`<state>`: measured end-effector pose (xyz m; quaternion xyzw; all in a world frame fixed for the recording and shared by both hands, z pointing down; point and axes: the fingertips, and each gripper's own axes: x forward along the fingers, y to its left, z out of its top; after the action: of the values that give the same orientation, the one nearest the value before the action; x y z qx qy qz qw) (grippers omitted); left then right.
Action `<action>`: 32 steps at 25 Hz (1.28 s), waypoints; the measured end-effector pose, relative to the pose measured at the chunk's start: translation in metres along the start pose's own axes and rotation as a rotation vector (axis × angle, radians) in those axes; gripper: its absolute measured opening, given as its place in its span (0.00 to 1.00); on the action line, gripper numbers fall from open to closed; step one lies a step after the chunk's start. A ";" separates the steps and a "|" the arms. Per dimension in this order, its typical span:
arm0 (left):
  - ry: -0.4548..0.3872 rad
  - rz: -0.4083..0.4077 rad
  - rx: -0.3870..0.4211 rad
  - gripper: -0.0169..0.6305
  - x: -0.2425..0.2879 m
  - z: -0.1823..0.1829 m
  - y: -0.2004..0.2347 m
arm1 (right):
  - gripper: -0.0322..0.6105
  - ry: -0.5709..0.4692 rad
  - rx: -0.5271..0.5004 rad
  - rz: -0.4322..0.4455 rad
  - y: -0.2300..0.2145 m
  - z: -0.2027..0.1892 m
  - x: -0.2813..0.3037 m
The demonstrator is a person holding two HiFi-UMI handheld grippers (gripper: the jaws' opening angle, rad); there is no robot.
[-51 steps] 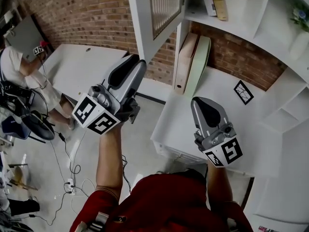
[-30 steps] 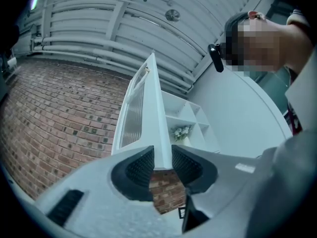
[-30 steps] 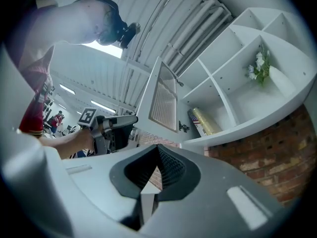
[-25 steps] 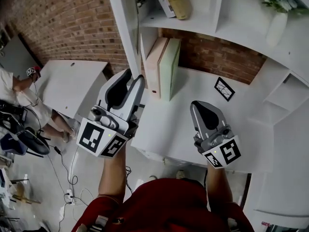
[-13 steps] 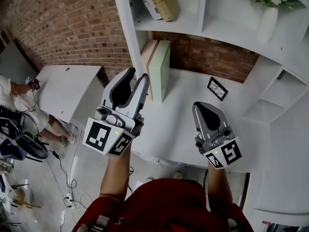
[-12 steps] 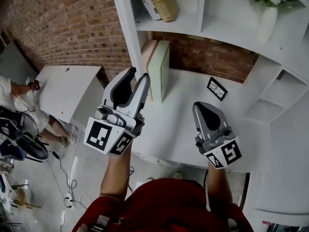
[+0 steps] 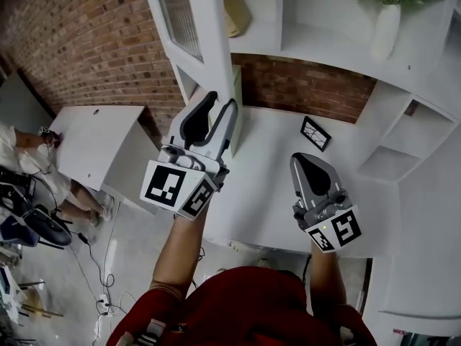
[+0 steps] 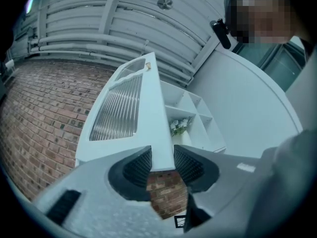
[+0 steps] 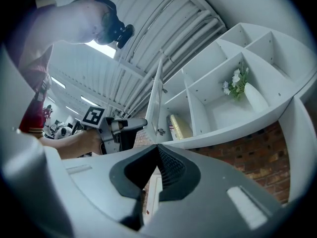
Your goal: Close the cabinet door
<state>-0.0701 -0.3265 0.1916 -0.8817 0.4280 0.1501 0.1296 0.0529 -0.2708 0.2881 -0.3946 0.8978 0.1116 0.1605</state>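
Observation:
The white cabinet door [image 7: 205, 27] with a ribbed glass panel stands ajar over the shelf unit's left end. My left gripper [image 7: 220, 101] reaches up to its lower corner. In the left gripper view the door's [image 8: 153, 118] bottom edge sits between the jaws of the left gripper [image 8: 162, 162]. They have just been opening and lie close along both faces without a clear squeeze. My right gripper [image 7: 311, 161] hangs over the white desk, shut and empty. The right gripper view shows the right gripper [image 9: 157, 148] with its pads together, the door [image 9: 157, 100] beyond.
A white desk [image 7: 274, 193] lies below the shelves with a small framed picture [image 7: 314, 133] on it. A vase of flowers [image 7: 385, 20] stands in an upper shelf bay. Brick wall [image 7: 94, 42], a second white table [image 7: 94, 143] and another person [image 7: 29, 150] are at left.
My left gripper has moved up and right until the door's lower edge sits between its jaws, which have spread. The right gripper drifted slightly and stays shut.

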 end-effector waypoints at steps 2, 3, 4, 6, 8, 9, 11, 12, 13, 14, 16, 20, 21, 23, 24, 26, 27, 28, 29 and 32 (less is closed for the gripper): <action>0.013 0.000 0.009 0.25 0.013 -0.005 -0.003 | 0.07 0.002 0.000 -0.010 -0.007 0.001 -0.005; 0.017 -0.001 0.010 0.25 0.020 -0.007 -0.005 | 0.07 0.003 0.000 -0.015 -0.011 0.001 -0.007; 0.020 0.000 0.010 0.25 0.027 -0.009 -0.006 | 0.07 0.003 0.000 -0.019 -0.014 0.002 -0.009; 0.025 0.000 0.005 0.24 0.040 -0.015 -0.007 | 0.07 0.004 -0.001 -0.028 -0.022 0.001 -0.013; 0.034 -0.003 0.002 0.24 0.053 -0.020 -0.008 | 0.07 0.006 0.000 -0.037 -0.029 0.000 -0.015; 0.040 -0.004 0.003 0.23 0.059 -0.023 -0.008 | 0.07 0.007 0.000 -0.040 -0.032 -0.001 -0.017; 0.052 -0.007 0.000 0.23 0.070 -0.028 -0.007 | 0.07 0.009 0.000 -0.045 -0.039 -0.001 -0.018; 0.058 -0.008 -0.003 0.23 0.075 -0.030 -0.006 | 0.07 0.010 0.000 -0.047 -0.042 -0.001 -0.018; 0.062 -0.008 -0.006 0.22 0.079 -0.031 -0.006 | 0.07 0.010 0.000 -0.050 -0.045 -0.001 -0.018; 0.065 -0.007 -0.009 0.22 0.083 -0.032 -0.005 | 0.07 0.010 0.000 -0.051 -0.048 -0.001 -0.018; 0.069 -0.003 -0.012 0.21 0.091 -0.035 -0.005 | 0.07 0.008 -0.001 -0.053 -0.054 -0.002 -0.019; 0.073 0.014 -0.011 0.15 0.102 -0.042 0.000 | 0.07 0.008 0.001 -0.048 -0.061 -0.006 -0.016; 0.076 0.017 -0.009 0.14 0.105 -0.043 0.001 | 0.07 0.007 0.003 -0.047 -0.063 -0.007 -0.015; 0.081 0.020 -0.003 0.14 0.111 -0.046 0.003 | 0.07 0.006 0.005 -0.045 -0.066 -0.009 -0.012; 0.084 0.021 -0.001 0.14 0.115 -0.047 0.003 | 0.07 0.006 0.007 -0.045 -0.068 -0.010 -0.010; 0.088 0.022 0.002 0.13 0.121 -0.050 0.005 | 0.07 0.006 0.011 -0.045 -0.073 -0.011 -0.009; 0.090 0.022 0.001 0.13 0.124 -0.051 0.006 | 0.07 0.006 0.013 -0.046 -0.075 -0.012 -0.008; 0.091 0.022 -0.001 0.13 0.126 -0.052 0.007 | 0.07 0.005 0.015 -0.048 -0.077 -0.013 -0.007; 0.092 0.023 -0.003 0.13 0.129 -0.053 0.008 | 0.07 0.005 0.016 -0.049 -0.079 -0.014 -0.007; 0.097 0.024 -0.005 0.12 0.136 -0.057 0.011 | 0.07 0.004 0.021 -0.053 -0.084 -0.017 -0.006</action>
<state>0.0099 -0.4504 0.1918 -0.8831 0.4440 0.1098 0.1049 0.1157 -0.3285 0.3000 -0.4167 0.8885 0.0972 0.1659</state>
